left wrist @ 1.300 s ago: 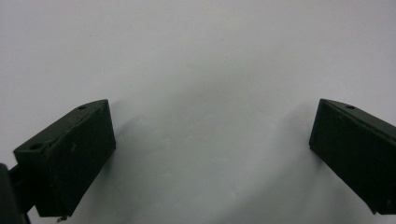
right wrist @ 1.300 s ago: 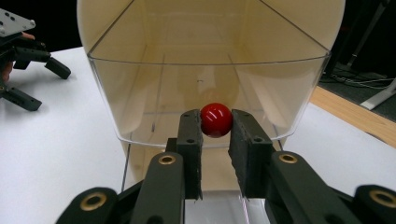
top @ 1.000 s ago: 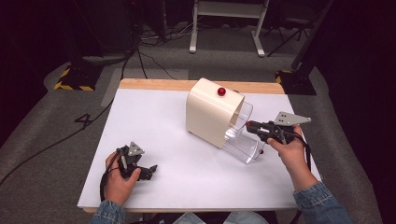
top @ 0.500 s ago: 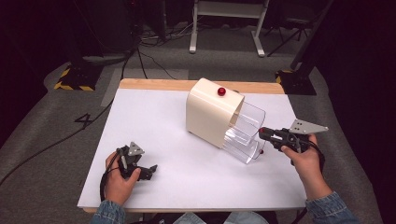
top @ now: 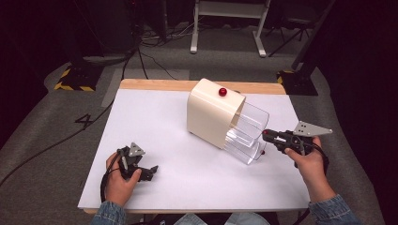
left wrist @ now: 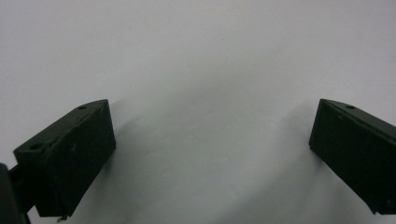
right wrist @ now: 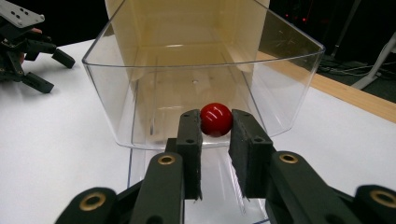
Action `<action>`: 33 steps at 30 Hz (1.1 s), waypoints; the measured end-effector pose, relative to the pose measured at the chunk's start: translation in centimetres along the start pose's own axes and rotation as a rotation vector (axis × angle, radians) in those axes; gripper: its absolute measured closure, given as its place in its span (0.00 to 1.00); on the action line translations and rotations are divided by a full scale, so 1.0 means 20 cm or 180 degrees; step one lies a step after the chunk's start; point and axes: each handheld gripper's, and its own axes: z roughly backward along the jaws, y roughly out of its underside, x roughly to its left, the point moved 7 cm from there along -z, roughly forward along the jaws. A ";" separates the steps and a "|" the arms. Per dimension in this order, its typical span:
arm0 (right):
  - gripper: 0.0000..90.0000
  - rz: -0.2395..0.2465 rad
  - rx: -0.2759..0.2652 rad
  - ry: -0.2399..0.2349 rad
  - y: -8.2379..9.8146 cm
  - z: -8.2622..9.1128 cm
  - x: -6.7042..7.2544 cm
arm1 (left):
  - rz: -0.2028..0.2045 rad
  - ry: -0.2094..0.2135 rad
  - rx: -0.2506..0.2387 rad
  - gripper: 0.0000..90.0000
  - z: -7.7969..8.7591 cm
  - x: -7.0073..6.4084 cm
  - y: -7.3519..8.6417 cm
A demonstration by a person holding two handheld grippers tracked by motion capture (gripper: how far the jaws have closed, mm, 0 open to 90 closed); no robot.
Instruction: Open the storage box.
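My right tool is clamped on a small red knob at the front lip of a clear plastic drawer. That drawer stands partly out of a cream housing, which I'll take as my landmark. The housing sits toward the far middle of the white worktop, with a second red knob on its top face. The drawer juts from the housing's open side toward my right hand.

I judge the knob hard, glossy and round, so it will be slippery between flat pads; my grip sits across its middle, which is the place to hold. The drawer looks light, thin-walled and stiff, and could crack or jam if I twist it. A pull straight along the drawer's own line should serve. The housing looks light too, and may slide unless braced.

My left tool rests on the worktop well to the near left of the housing, jaws wide apart with nothing between them, and the left gripper view has bare white surface under it.

For room: on the drawer side of the housing the worktop's right edge is near, just beyond my right hand, so travel outward is limited. Left and near of the housing there is broad open surface. A wooden strip borders the far edge behind the housing.
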 end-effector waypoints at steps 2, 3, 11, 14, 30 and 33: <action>0.83 -0.0007 0.0010 0.0005 0.01 0.00 0.00 | 0.0001 0.0000 0.0000 0.00 0.00 0.00 0.00; 0.83 -0.0007 0.0010 0.0005 0.01 0.00 0.00 | 0.0001 0.0000 0.0000 0.00 0.00 0.00 0.00; 0.79 -0.0076 0.0076 0.0023 0.06 0.00 -0.01 | 0.0000 -0.0002 -0.0002 0.00 0.00 0.00 0.00; 0.72 -0.0090 0.0160 0.0088 0.09 -0.01 -0.03 | 0.0000 0.0000 -0.0001 0.00 0.00 0.00 0.00; 0.48 -0.0140 0.0244 0.0249 0.13 0.04 -0.06 | -0.0001 -0.0003 -0.0003 0.00 0.00 0.00 0.00; 0.44 -0.0196 0.0241 0.0331 0.15 0.08 -0.08 | -0.0001 -0.0003 -0.0004 0.00 0.00 0.00 0.00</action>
